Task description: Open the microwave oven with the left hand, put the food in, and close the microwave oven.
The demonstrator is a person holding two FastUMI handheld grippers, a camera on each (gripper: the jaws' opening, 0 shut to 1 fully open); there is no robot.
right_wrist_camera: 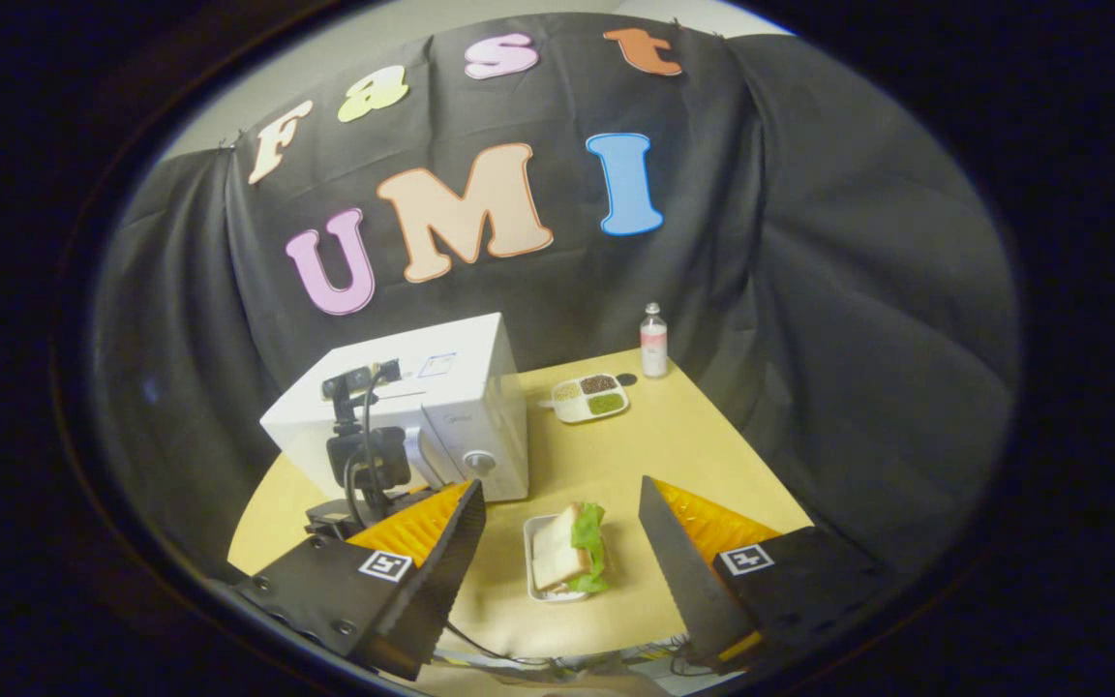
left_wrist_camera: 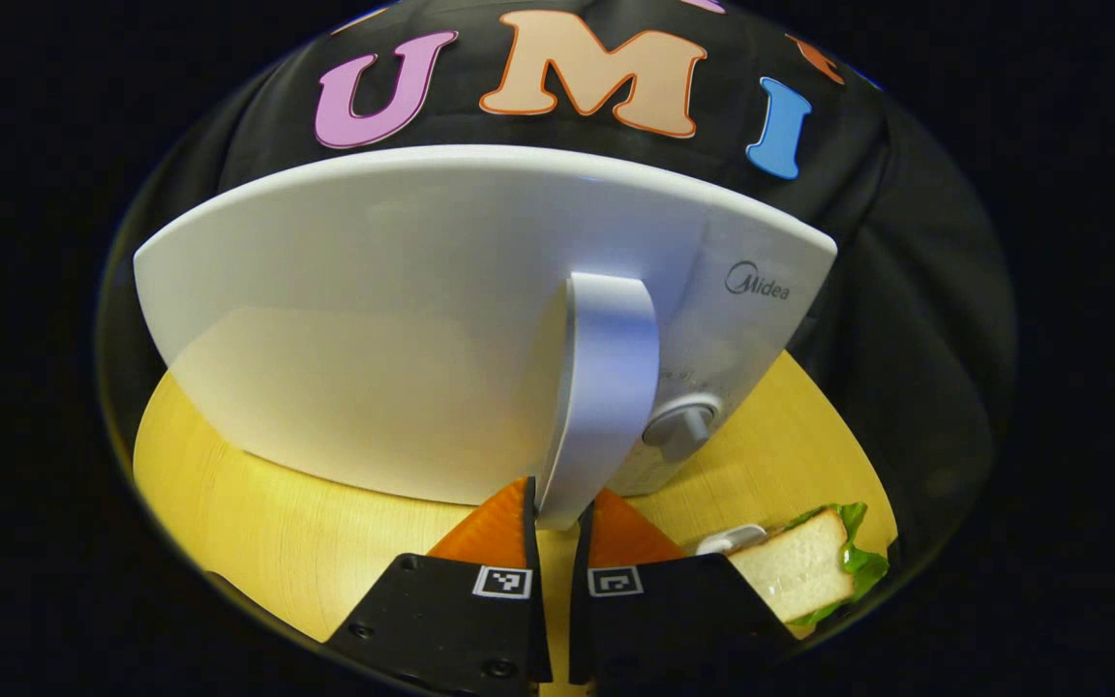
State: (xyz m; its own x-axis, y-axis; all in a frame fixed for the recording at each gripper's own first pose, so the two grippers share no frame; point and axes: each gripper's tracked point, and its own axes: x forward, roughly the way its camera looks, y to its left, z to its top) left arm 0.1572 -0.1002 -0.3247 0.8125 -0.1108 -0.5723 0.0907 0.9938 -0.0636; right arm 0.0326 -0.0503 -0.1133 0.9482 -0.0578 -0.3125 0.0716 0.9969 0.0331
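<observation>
A white microwave [left_wrist_camera: 374, 319] stands on the wooden table [left_wrist_camera: 257, 523], its door looking closed. My left gripper [left_wrist_camera: 560, 518] is shut on the lower end of the upright door handle [left_wrist_camera: 606, 387], one finger on each side. A round knob [left_wrist_camera: 681, 426] sits just right of the handle. The food is a sandwich [right_wrist_camera: 572, 552] with lettuce on a small white plate [right_wrist_camera: 530, 552], lying in front of the microwave [right_wrist_camera: 461, 378]. My right gripper [right_wrist_camera: 560, 487] hangs open above the sandwich, fingers wide apart and holding nothing. In the right gripper view the left gripper [right_wrist_camera: 364, 465] shows at the microwave's front.
A small bottle [right_wrist_camera: 653, 339] and a divided tray of grains [right_wrist_camera: 591, 397] stand at the table's [right_wrist_camera: 693, 455] far side, right of the microwave. Black cloth walls the booth behind and to the sides. Cables trail near the table's front edge.
</observation>
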